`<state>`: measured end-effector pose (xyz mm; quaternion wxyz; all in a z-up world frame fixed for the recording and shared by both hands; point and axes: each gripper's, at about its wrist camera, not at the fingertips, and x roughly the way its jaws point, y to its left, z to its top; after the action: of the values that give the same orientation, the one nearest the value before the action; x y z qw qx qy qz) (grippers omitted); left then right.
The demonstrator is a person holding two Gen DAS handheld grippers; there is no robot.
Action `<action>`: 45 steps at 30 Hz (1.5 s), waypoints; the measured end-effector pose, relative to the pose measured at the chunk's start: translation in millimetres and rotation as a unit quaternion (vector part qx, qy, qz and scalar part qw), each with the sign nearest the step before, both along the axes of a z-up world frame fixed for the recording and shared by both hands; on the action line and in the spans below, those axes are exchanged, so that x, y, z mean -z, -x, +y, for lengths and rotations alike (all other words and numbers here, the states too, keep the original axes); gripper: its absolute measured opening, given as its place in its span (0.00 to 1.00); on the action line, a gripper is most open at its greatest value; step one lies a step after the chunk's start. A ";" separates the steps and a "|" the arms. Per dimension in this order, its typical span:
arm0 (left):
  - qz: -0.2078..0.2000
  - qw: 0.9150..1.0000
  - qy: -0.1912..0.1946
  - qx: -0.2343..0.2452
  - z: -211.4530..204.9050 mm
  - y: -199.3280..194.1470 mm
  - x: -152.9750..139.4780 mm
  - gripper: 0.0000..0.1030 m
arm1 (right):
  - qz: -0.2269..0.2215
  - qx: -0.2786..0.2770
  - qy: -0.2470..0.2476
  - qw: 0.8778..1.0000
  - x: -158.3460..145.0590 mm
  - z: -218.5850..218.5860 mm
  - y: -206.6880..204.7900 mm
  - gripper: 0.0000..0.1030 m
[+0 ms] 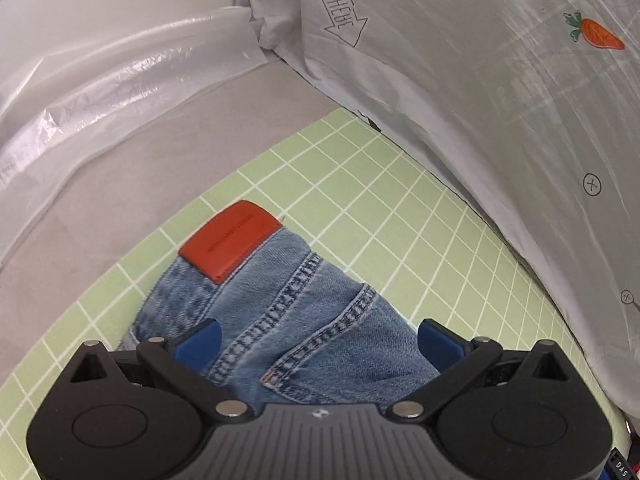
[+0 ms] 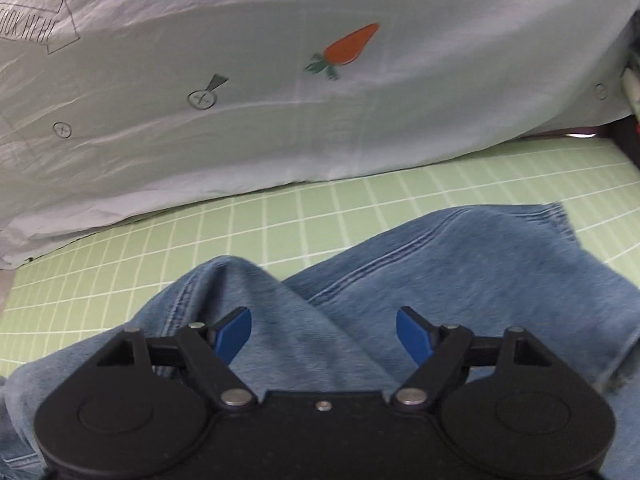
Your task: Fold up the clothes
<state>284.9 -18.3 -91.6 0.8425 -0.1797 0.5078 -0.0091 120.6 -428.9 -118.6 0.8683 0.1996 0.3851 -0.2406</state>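
Note:
Blue jeans lie on a green grid mat. In the left wrist view the waistband end of the jeans point(image 1: 288, 312) shows, with a red leather patch point(image 1: 230, 240) and a back pocket seam. My left gripper point(image 1: 318, 344) is open, its blue fingers on either side of the denim just above it. In the right wrist view a leg end of the jeans point(image 2: 460, 272) lies rumpled, with a raised fold between the fingers. My right gripper point(image 2: 324, 336) is open over that fold, gripping nothing.
The green grid mat point(image 1: 360, 184) lies on a grey table point(image 1: 160, 148). A pale grey cloth with a carrot print point(image 2: 348, 48) and arrow drawings hangs behind the mat point(image 2: 360, 208). Clear plastic sheeting point(image 1: 120, 64) lies at the far left.

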 end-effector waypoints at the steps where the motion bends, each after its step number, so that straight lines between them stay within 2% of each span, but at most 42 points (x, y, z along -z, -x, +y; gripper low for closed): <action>1: 0.005 1.000 0.000 -0.003 -2.1 -4.9 4.4 0.99 | 0.003 -0.010 -0.006 1.000 4.6 2.3 -9.0 0.79; 2: 0.010 1.000 0.001 -0.005 -3.6 -8.9 8.2 0.97 | 0.011 -0.019 -0.009 1.000 9.1 4.5 -17.3 0.79; 4: 0.019 1.000 -0.002 -0.011 -4.2 -12.9 13.4 0.76 | 0.034 -0.030 -0.007 0.999 17.5 8.6 -31.5 0.78; 5: 0.023 1.000 -0.007 -0.014 -4.5 -14.2 15.7 0.72 | 0.047 -0.032 -0.002 0.998 20.8 10.4 -36.8 0.74; 6: 0.024 0.999 -0.016 -0.016 -3.8 -13.6 16.7 0.60 | 0.053 -0.037 0.000 0.998 23.0 11.8 -38.7 0.58; 7: 0.023 0.999 -0.024 -0.018 -2.9 -12.7 17.5 0.45 | 0.053 -0.045 -0.002 0.998 24.3 12.4 -38.3 0.47; 8: 0.019 0.999 -0.026 -0.019 -1.4 -10.5 17.5 0.37 | 0.051 -0.053 -0.005 0.997 25.3 13.1 -37.0 0.29; 9: 0.012 0.999 -0.027 -0.017 0.6 -7.5 17.0 0.19 | 0.046 -0.058 -0.003 0.997 24.8 14.0 -33.7 0.18; 10: 0.005 0.999 -0.029 -0.014 2.9 -3.9 15.7 0.11 | 0.039 -0.062 0.001 0.997 23.6 14.9 -29.4 0.11; 12: -0.007 1.000 -0.023 -0.004 7.8 3.9 11.5 0.06 | 0.021 -0.065 0.010 0.998 13.3 17.6 -13.7 0.07; 16: -0.031 0.999 -0.020 0.003 20.9 28.5 -7.4 0.04 | -0.025 -0.059 0.048 0.997 -28.3 32.3 35.5 0.06; 19: -0.042 0.999 -0.016 0.003 46.2 63.5 -19.4 0.03 | -0.037 -0.062 0.094 0.993 -59.3 56.6 82.5 0.06; 21: -0.041 0.999 -0.017 0.004 61.7 90.7 -20.9 0.03 | -0.030 -0.064 0.105 0.992 -66.7 68.5 118.0 0.06; 25: -0.006 1.000 -0.021 0.001 95.0 149.8 0.0 0.03 | 0.010 -0.045 0.065 0.997 -49.8 80.7 184.7 0.06; 27: 0.018 1.000 -0.023 -0.004 93.9 174.8 11.1 0.04 | 0.033 -0.036 0.034 0.998 -33.6 87.4 211.0 0.06; 31: 0.033 0.999 -0.033 0.004 85.3 210.8 12.0 0.06 | 0.076 -0.049 -0.001 0.996 -12.2 103.7 243.3 0.02; 35: 0.026 0.999 -0.040 0.015 76.1 221.8 -7.0 0.12 | 0.071 -0.069 0.030 0.995 -30.1 102.5 243.1 0.05; 37: 0.012 0.999 -0.037 0.019 72.0 223.4 -19.3 0.32 | 0.055 -0.062 0.044 0.996 -44.0 96.1 237.3 0.19; 38: 0.002 0.999 -0.037 0.018 70.0 223.4 -25.9 0.36 | 0.045 -0.054 0.054 0.996 -49.7 92.4 234.7 0.44; 39: -0.010 0.999 -0.040 0.018 67.4 222.4 -32.1 0.46 | 0.036 -0.046 0.065 0.996 -54.8 89.3 232.4 0.74; 40: -0.023 0.999 -0.045 0.019 64.2 220.3 -37.6 0.61 | 0.027 -0.038 0.075 0.996 -58.9 85.8 229.0 0.85; 41: -0.037 0.998 -0.052 0.020 60.3 217.7 -43.2 0.72 | 0.018 -0.031 0.087 0.996 -62.9 82.5 222.9 0.95; 42: -0.052 0.996 -0.063 0.026 55.0 213.6 -47.9 0.87 | 0.013 -0.029 0.096 0.995 -65.3 79.4 215.7 0.95; 45: -0.080 0.991 -0.097 0.043 40.5 196.9 -53.4 0.91 | 0.018 -0.042 0.109 0.993 -62.7 70.3 186.6 1.00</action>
<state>88.0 22.2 -38.1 0.8926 -0.0744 0.4445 -0.0103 -66.1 -358.5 -55.8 0.8873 0.0828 0.3796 -0.2485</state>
